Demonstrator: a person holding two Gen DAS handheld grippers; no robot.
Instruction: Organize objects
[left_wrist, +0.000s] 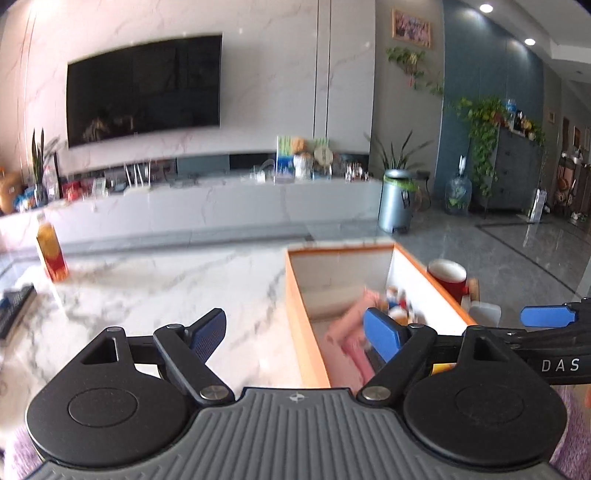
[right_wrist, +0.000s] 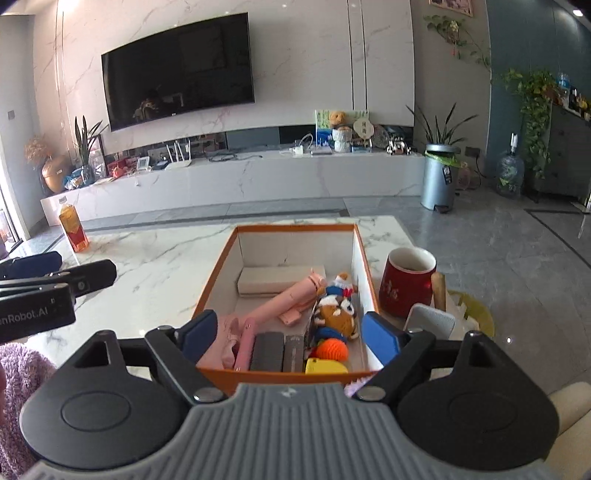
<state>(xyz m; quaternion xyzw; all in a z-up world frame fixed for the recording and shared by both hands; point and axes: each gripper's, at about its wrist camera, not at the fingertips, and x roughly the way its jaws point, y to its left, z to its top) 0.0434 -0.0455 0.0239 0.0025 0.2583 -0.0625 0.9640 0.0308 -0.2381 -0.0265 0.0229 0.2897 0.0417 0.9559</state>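
On the marble table (right_wrist: 155, 258), near its right edge, stands the orange box (right_wrist: 221, 280), already holding the gathered things: a white case (right_wrist: 277, 282) against the far wall, pink items (right_wrist: 288, 299), a knitted owl (right_wrist: 338, 314), an orange ball (right_wrist: 331, 349) and a yellow piece (right_wrist: 325, 366) at the near wall. Both tongs are released and empty. The right gripper (right_wrist: 290, 338) hangs spread over the box's near wall, likely just clear of the contents; the left gripper (left_wrist: 295, 334) straddles the box's left wall. A red mug (right_wrist: 404, 282) sits by the right wall, perhaps next to sort, and a bottle (right_wrist: 73, 229) stands at the far left corner, well apart.
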